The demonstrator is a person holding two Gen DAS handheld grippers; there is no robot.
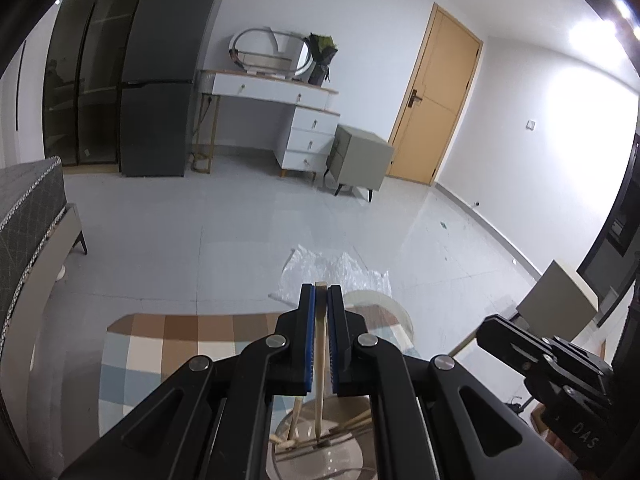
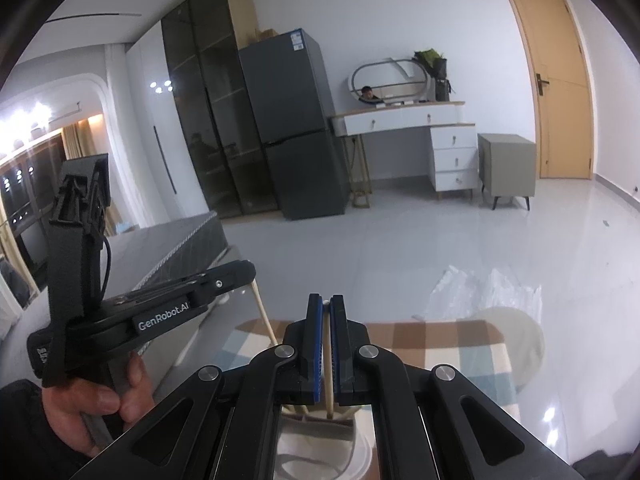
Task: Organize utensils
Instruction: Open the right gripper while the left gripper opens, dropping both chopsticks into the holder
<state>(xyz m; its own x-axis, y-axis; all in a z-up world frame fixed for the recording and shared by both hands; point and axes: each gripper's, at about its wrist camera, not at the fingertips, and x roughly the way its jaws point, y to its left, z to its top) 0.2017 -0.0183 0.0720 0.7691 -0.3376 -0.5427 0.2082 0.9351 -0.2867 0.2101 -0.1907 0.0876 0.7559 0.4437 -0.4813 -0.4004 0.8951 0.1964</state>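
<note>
A light, stiff, slippery chopstick (image 1: pixel 320 344) was clamped mid-shaft by the left gripper (image 1: pixel 320 300), another chopstick (image 2: pixel 328 360) likewise by the right gripper (image 2: pixel 327 304), tips toward 6 o'clock.

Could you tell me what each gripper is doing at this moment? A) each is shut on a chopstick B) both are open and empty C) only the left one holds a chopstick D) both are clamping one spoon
A: the left gripper pinches a wooden chopstick between its blue pads, and the right gripper pinches another chopstick.
</note>
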